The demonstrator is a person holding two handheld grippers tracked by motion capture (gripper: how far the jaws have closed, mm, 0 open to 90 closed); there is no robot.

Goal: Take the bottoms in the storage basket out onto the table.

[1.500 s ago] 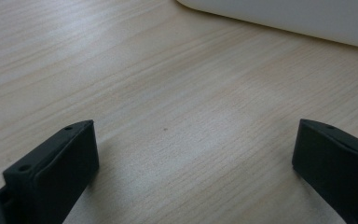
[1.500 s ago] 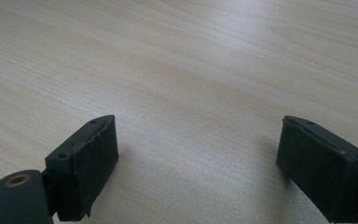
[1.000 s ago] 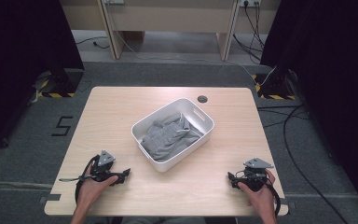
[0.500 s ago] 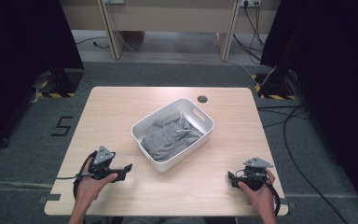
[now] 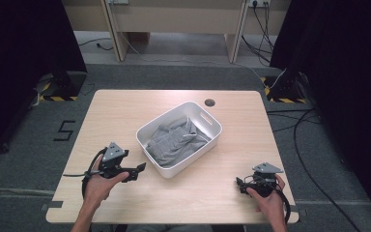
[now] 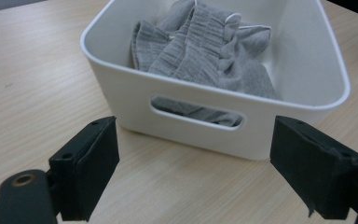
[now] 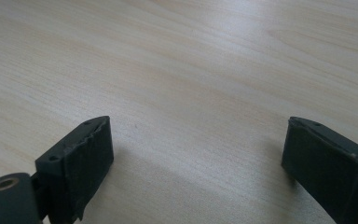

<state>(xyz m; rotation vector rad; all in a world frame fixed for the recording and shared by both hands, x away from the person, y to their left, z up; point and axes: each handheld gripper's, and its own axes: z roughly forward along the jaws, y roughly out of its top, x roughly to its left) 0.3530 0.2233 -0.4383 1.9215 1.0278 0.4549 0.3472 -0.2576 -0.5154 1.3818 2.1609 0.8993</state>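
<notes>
While the left gripper point(image 5: 136, 170) hovered just short of the white plastic basket point(image 5: 211, 116), its jaws stood wide apart with nothing between them, pointed straight at the basket's near wall. In the left gripper view, that wall's handle slot point(image 6: 196, 112) sat squarely between the two black jaws, and the grey knit garment point(image 6: 205, 46) lay bunched up inside the basket, a bit of it showing through the slot. The basket rested near the middle of the light wooden table point(image 5: 125, 111), turned at an angle to its edges. Over at the near right corner, the right gripper point(image 5: 240, 184) sat low on the tabletop, well apart from the basket, its jaws also spread wide and empty, bare wood grain between them.
</notes>
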